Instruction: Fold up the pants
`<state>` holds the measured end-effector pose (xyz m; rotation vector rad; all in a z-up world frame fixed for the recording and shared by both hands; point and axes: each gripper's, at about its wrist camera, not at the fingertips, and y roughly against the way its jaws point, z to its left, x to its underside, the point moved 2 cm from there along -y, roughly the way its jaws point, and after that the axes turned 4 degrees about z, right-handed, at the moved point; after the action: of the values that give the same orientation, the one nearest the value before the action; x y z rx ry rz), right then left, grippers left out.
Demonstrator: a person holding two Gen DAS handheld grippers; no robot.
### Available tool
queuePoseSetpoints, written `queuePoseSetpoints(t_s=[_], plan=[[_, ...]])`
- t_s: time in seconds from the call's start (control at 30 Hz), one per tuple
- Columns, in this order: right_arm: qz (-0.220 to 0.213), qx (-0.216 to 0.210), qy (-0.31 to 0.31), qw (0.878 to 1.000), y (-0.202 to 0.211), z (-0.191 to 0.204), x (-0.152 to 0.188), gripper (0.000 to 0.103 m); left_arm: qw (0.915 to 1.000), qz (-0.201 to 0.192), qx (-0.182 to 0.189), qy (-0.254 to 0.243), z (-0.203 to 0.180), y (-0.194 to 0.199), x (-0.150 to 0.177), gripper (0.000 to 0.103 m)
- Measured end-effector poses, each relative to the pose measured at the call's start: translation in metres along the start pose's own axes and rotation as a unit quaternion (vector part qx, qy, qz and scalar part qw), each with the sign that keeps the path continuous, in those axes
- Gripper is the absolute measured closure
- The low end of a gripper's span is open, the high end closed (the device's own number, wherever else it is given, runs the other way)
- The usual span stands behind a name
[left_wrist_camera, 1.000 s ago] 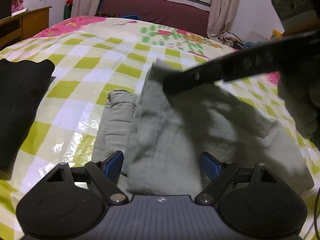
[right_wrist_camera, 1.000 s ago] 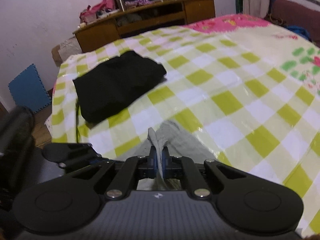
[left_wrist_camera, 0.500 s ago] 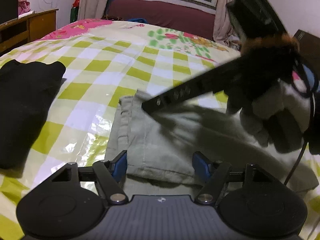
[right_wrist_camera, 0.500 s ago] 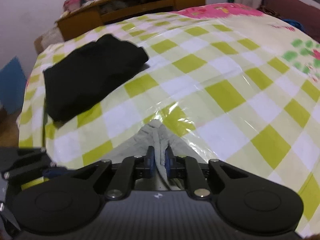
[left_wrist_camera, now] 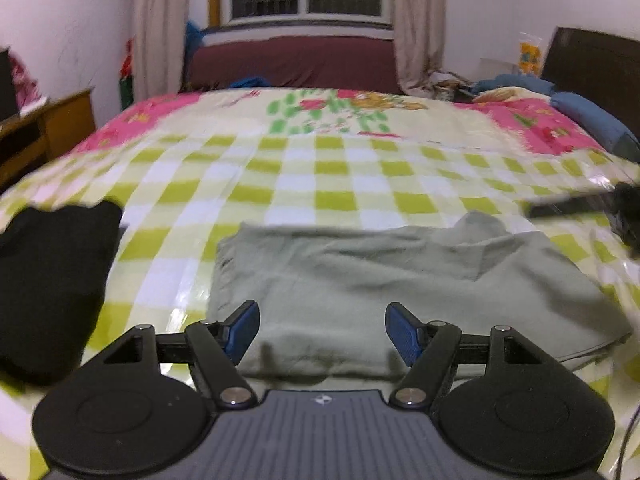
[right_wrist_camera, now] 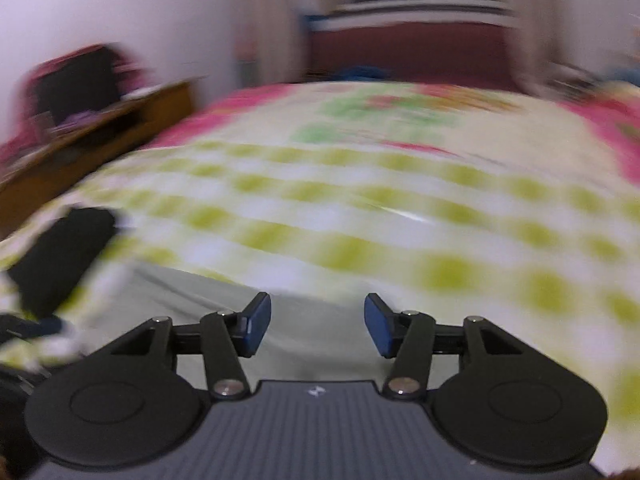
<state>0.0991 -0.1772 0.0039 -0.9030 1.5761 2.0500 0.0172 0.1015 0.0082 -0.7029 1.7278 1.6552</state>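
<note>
Grey-green folded cloth pants [left_wrist_camera: 384, 280] lie flat on yellow-green checked bed cover [left_wrist_camera: 328, 184], at 6 o'clock. Left gripper [left_wrist_camera: 322, 334] fingers apart, holding nothing. Right gripper [right_wrist_camera: 318, 326] just let go, fingers spreading, empty above pants. Black folded cloth [left_wrist_camera: 52, 280] at 9 o'clock.
</note>
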Motion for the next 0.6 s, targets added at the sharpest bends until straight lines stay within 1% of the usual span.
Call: queuePoseSetpoints(t_s=[0.03, 0.07, 0.1, 0.13, 0.17, 0.2, 0.23, 0.27, 0.33, 0.37, 0.43, 0.5, 0.57, 0.6], plan=[[0.007, 0.02, -0.028, 0.999, 0.005, -0.019, 0.009, 0.048, 0.9999, -0.004, 0.0, -0.01, -0.004, -0.002, -0.002, 0.02], [0.013, 0.031, -0.058, 0.998, 0.008, -0.036, 0.02, 0.048, 0.9998, -0.004, 0.0, -0.017, -0.008, -0.005, -0.005, 0.019], [0.017, 0.029, -0.095, 0.995, 0.01, -0.052, 0.029, 0.048, 0.9998, -0.001, 0.0, -0.019, -0.009, -0.012, -0.005, 0.018], [0.022, 0.015, -0.128, 0.991, 0.01, -0.064, 0.037, 0.048, 0.9997, 0.013, -0.005, -0.02, -0.01, -0.021, -0.005, 0.017], [0.028, -0.011, -0.168, 0.985, 0.009, -0.074, 0.046, 0.048, 0.9982, 0.053, -0.014, -0.025, -0.01, -0.035, -0.002, 0.017], [0.031, -0.034, -0.195, 0.98, 0.006, -0.08, 0.052, 0.048, 0.994, 0.104, -0.02, -0.029, -0.01, -0.048, 0.004, 0.017], [0.038, -0.059, -0.211, 0.975, 0.003, -0.082, 0.057, 0.048, 0.9904, 0.134, -0.022, -0.023, -0.006, -0.055, 0.011, 0.017], [0.046, -0.081, -0.22, 0.971, 0.0, -0.082, 0.062, 0.048, 0.9903, 0.136, -0.019, -0.019, -0.004, -0.051, 0.014, 0.017], [0.048, -0.109, -0.22, 0.968, -0.001, -0.079, 0.069, 0.048, 0.9896, 0.137, -0.025, -0.036, -0.007, -0.041, 0.013, 0.017], [0.059, -0.133, -0.223, 0.964, -0.005, -0.079, 0.071, 0.048, 0.9892, 0.135, -0.033, -0.045, -0.009, -0.036, 0.013, 0.017], [0.073, -0.167, -0.245, 0.952, -0.012, -0.082, 0.075, 0.048, 0.9888, 0.132, -0.043, -0.055, -0.013, -0.03, 0.013, 0.017], [0.086, -0.208, -0.26, 0.939, -0.016, -0.084, 0.076, 0.047, 0.9915, 0.112, -0.041, -0.053, -0.017, -0.024, 0.009, 0.017], [0.101, -0.248, -0.28, 0.922, -0.024, -0.084, 0.08, 0.047, 0.9954, 0.081, -0.027, -0.043, -0.024, -0.018, 0.0, 0.017], [0.098, -0.247, -0.29, 0.919, -0.025, -0.084, 0.082, 0.048, 0.9963, 0.071, -0.021, -0.043, -0.028, -0.017, -0.004, 0.015]])
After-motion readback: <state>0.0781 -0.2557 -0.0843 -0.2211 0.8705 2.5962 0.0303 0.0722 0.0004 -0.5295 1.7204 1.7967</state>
